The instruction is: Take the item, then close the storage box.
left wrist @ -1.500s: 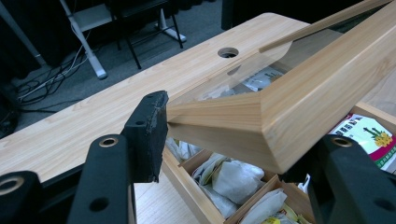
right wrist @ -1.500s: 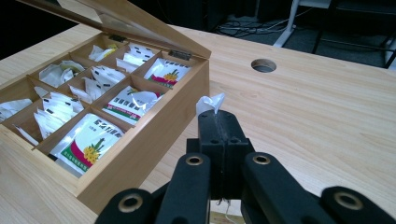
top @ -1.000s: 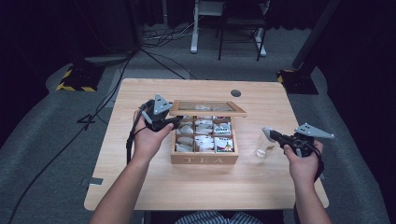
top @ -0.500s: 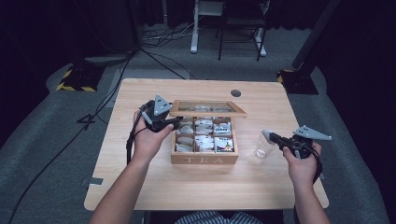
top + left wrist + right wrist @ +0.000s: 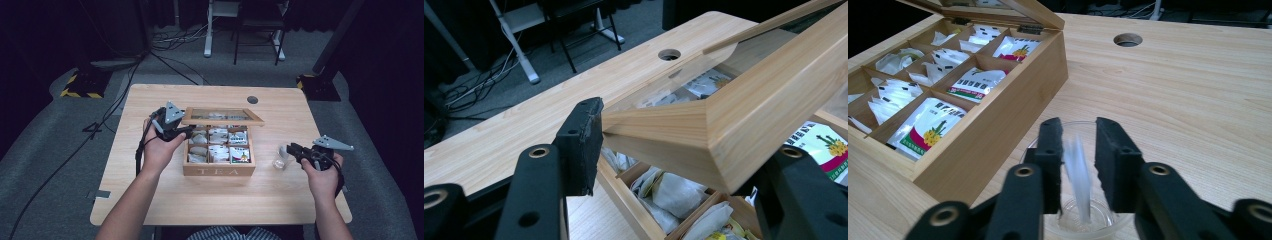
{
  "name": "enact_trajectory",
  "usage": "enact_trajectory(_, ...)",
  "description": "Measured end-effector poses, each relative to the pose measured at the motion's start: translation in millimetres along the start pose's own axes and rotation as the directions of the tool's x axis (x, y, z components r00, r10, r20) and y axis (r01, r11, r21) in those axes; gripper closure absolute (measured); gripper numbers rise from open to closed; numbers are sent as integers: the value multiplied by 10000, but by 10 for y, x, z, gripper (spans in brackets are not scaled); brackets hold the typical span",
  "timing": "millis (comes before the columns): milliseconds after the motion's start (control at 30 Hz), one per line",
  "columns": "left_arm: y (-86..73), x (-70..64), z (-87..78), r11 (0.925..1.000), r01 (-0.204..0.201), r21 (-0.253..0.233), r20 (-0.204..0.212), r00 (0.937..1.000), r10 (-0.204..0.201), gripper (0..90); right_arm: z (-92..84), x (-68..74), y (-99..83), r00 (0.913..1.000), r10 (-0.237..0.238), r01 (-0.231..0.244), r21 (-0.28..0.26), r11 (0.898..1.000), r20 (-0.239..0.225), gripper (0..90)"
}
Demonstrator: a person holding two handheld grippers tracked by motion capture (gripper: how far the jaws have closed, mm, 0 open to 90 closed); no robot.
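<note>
Sachet [image 5: 1078, 175], thin and pale, stands blurred between my right gripper's [image 5: 1078, 135] pads, its lower end inside the clear cup [image 5: 1083, 220] on the table [image 5: 280, 107] just right of the tea box [image 5: 220, 170]. I hold this gripper directly over the cup so that the sachet, once let go, lands inside and not on the wood. These jaws have just been opening: they are parted a little, with slivers of space on either side of the sachet, so I judge the grip released and the sachet dropping or leaning free. My left gripper [image 5: 175, 131] is closed on the near left corner of the glass-paned lid [image 5: 704, 125], one pad [image 5: 584, 135] pressed against the wooden frame; this props the lid up and keeps the compartments of packets [image 5: 928, 125] reachable. Compared with the high view half a second before, both hands sit where they were, the lid is raised to the same angle and the cup has not shifted; the only change is the slackened right grip.
</note>
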State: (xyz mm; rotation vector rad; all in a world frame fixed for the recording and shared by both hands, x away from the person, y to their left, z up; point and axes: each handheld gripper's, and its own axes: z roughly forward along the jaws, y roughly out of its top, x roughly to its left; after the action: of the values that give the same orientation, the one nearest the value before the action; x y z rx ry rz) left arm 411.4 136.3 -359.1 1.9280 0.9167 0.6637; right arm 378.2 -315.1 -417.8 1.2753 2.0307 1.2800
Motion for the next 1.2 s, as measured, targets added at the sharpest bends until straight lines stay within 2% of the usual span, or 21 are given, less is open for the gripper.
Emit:
enact_trajectory(267, -3, 0, -1, 10000, -89, 31, -3, 10000, 89, 444, -80, -71, 38, 9980, -130, 135, -88, 9999, 617, 567)
enact_trajectory(300, -5, -3, -2, 10000, -80, 36, 3, 10000, 80, 444, -141, -140, 62, 9963, -118, 123, -59, 9999, 848, 537)
enact_trajectory(400, -7, -4, -2, 9999, -93, 45, 9, 10000, 93, 444, -185, -210, 69, 9949, -105, 100, 53, 9999, 1000, 519)
enact_trajectory(433, -7, -4, -2, 9999, -87, 54, 8, 10000, 87, 444, -225, -292, 55, 9935, 20, -31, 96, 9999, 1140, 504)
enact_trajectory(567, -6, -3, -2, 10000, -61, 60, 15, 10000, 61, 443, -265, -423, 0, 9889, 256, -296, 252, 9992, 1464, 494)
enact_trajectory(633, -3, -2, -2, 10000, -39, 73, 11, 10000, 39, 443, -272, -490, -33, 9862, 191, -254, 364, 9990, 1646, 478)
enact_trajectory(833, -7, -5, -3, 10000, -44, 89, 13, 10000, 44, 443, -260, -665, -145, 9813, 253, -406, 766, 9962, 1906, 433)
enact_trajectory(1200, -4, 1, 0, 9999, -82, 144, 62, 9999, 81, 439, -176, -807, -335, 9771, 356, -671, 1452, 9871, 2097, 396)
